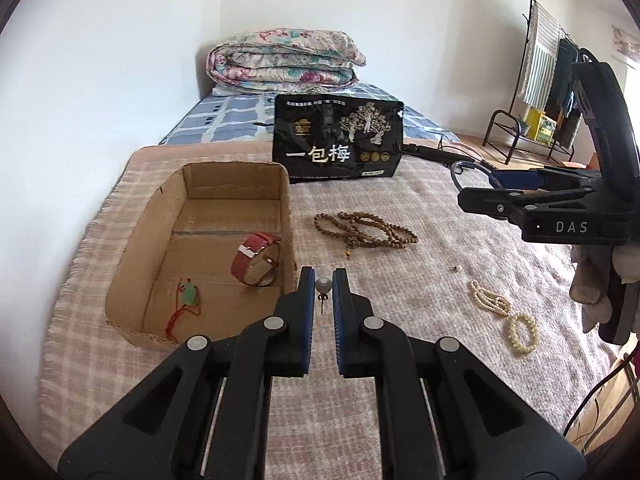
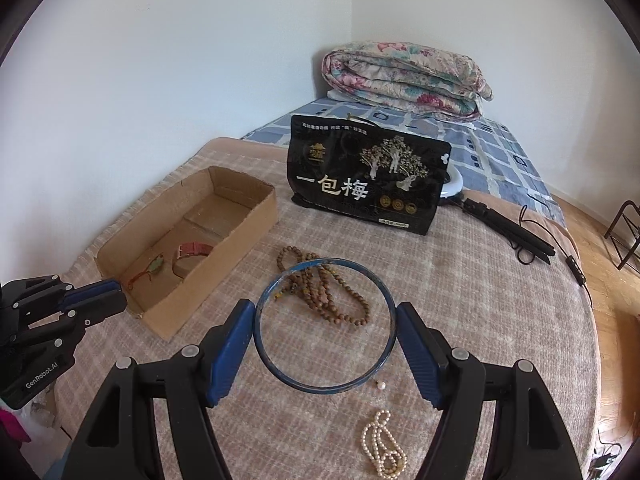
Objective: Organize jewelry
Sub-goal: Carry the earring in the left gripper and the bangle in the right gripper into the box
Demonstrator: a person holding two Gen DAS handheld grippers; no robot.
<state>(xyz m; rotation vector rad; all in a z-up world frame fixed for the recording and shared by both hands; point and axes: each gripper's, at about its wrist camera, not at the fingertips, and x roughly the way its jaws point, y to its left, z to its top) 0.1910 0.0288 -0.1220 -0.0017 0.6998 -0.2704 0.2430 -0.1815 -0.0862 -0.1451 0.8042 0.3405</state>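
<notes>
My left gripper [image 1: 323, 285] is shut on a grey pearl earring [image 1: 323, 286], held above the blanket beside the right wall of the cardboard box [image 1: 136, 248]. The box holds a red watch [image 1: 255, 258] and a green pendant on red cord [image 1: 189, 295]. My right gripper [image 2: 325, 320] is shut on a blue bangle [image 2: 260, 344], held above the brown bead necklace [image 2: 320, 284]. A small pearl earring [image 2: 381, 386], a pearl necklace [image 2: 382, 450] and a pearl bracelet [image 1: 522, 332] lie on the blanket.
A black snack bag [image 1: 338, 140] stands behind the jewelry. A folded floral quilt [image 1: 284, 60] lies on the blue bedding at the back. A black folded tripod with cable [image 2: 516, 236] lies at the right. A clothes rack [image 1: 548, 80] stands at the far right.
</notes>
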